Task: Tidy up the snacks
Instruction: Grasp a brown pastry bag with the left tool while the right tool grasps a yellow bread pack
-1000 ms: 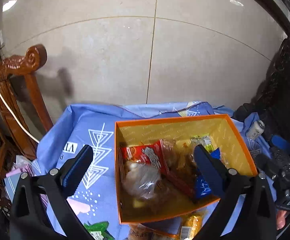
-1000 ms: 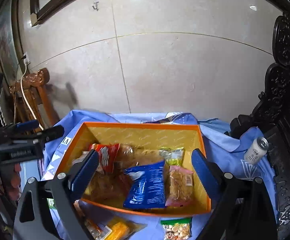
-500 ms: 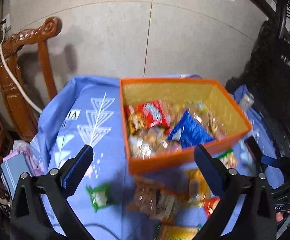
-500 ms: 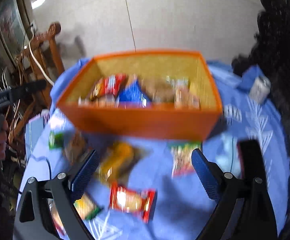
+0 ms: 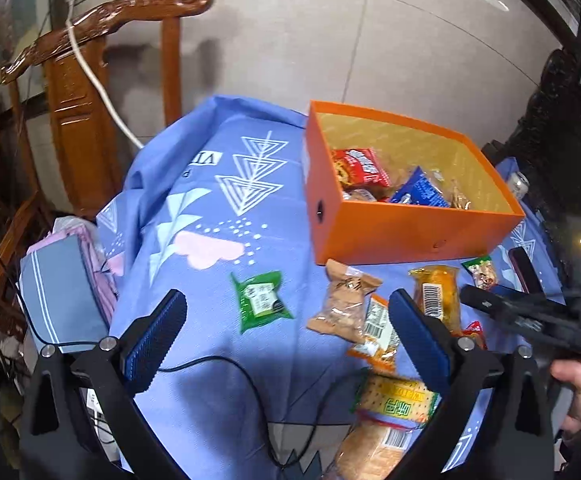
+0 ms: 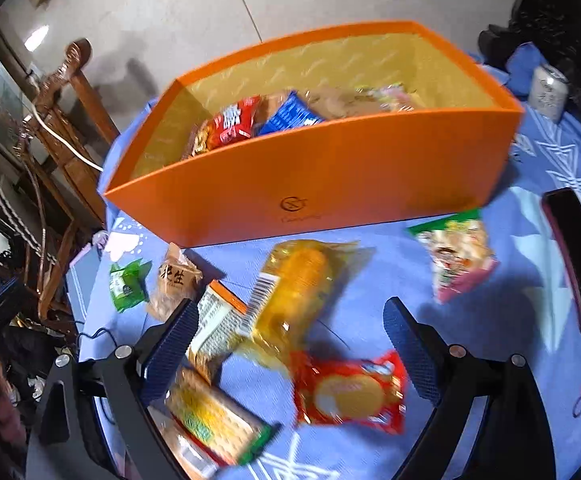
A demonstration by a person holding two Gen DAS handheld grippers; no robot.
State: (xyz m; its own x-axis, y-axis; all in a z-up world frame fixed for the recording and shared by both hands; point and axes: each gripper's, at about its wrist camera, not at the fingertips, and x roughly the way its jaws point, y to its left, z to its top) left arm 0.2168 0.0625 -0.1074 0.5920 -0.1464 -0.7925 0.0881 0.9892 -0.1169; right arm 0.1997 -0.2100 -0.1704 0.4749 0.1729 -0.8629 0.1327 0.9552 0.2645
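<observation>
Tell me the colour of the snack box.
Orange box, yellow inside; clearest in the right wrist view.

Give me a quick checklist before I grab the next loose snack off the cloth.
1. Right tongs open, holding nothing: ok.
2. Left tongs open, holding nothing: ok.
3. Red pack lies between right fingers, uncovered: ok.
4. Room left in orange box: ok.
5. Black cable lies on the cloth under left tongs, snag risk: not ok.
6. Right view sharp enough to aim: not ok, blurred.

Both wrist views look down, sharing the orange box (right nearer)
</observation>
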